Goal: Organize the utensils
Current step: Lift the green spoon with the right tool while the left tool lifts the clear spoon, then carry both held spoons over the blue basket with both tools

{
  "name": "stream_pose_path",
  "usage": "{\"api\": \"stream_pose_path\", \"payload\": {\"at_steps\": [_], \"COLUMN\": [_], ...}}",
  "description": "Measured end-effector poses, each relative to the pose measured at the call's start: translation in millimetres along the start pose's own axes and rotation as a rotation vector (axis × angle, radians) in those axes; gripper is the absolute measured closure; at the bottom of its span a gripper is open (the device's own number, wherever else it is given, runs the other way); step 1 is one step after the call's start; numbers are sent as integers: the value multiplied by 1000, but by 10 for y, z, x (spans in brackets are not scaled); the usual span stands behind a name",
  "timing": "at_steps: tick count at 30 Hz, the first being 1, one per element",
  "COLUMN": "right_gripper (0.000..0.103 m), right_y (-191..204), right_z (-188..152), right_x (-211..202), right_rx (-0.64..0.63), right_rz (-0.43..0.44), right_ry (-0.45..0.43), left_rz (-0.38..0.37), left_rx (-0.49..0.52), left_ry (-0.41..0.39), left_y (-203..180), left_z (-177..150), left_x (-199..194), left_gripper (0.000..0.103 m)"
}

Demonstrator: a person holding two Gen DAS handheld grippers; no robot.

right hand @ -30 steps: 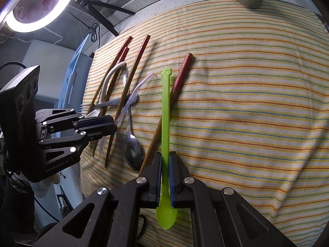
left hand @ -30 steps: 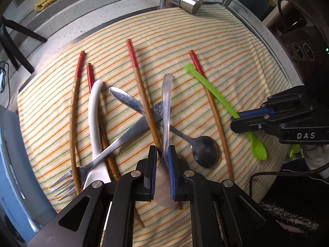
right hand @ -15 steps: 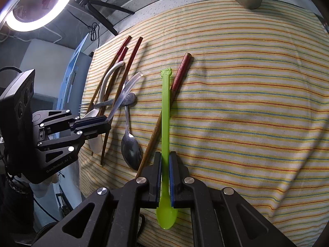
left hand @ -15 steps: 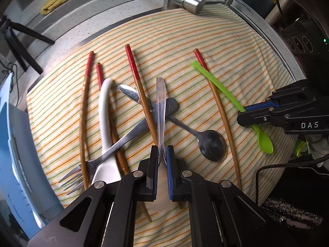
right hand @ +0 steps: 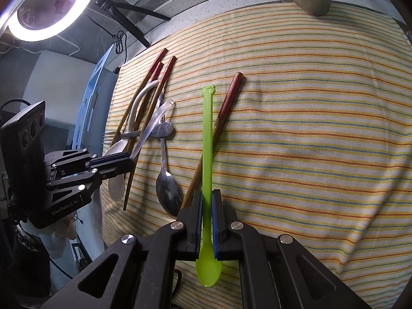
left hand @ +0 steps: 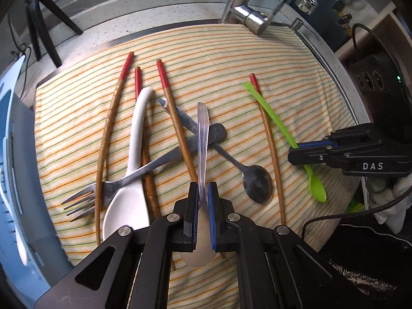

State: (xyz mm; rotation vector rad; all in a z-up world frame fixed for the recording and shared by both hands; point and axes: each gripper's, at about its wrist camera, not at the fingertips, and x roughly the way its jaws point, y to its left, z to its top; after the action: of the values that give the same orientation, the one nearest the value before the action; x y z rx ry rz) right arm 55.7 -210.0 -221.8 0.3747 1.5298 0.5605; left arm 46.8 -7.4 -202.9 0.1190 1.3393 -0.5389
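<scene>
**Over the striped cloth, both tongs carry a spoon**

Above the pile at the cloth's centre, the left tongs (left hand: 203, 195) are clamped on the neck of the clear plastic spoon (left hand: 202, 139), its handle pointing to 12 o'clock over the crossed metal fork (left hand: 134, 172) and metal spoon (left hand: 247, 170). At 3 o'clock the right tongs (right hand: 206, 206) are closed on the green plastic spoon (right hand: 207, 139), which lies alongside a lone red-tipped chopstick (right hand: 219, 126). The striped cloth (right hand: 309, 128) covers the desk.

To do this well, I would lift each spoon straight up before any sideways move, so that the clear handle does not drag the fork or the chopstick (left hand: 177, 126) beneath it, and keep both grips near the bowl to stop swinging.

Compared with a second ago, the clear spoon's handle has swung from tilting toward 1 o'clock to upright, and the left camera sits higher, showing more cloth; the green spoon looks unchanged.
</scene>
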Motion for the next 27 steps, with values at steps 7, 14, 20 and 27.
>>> {"api": "stream_pose_path", "payload": {"at_steps": [7,14,20,27], "right_gripper": [97,97,97,97], "right_y": [-22,19,197,590], "right_z": [-18,28,108,284], "right_x": [-56,-168,-174,-130], "right_rx": [11,11,-15,-58], "right_rz": [10,32,69,114], "right_ry": [-10,-31,-32,-43], "left_rz": [-20,-53,-44,16], "left_rx": [-11,-66,-117,-165], "left_ry": [-11,-69,-103,-165], "left_y": [-155,-57,124,373], "left_z": [-100,-159,-259,-300], "left_x": [-14,-256,-437,-688], "left_gripper": [97,97,97,97]}}
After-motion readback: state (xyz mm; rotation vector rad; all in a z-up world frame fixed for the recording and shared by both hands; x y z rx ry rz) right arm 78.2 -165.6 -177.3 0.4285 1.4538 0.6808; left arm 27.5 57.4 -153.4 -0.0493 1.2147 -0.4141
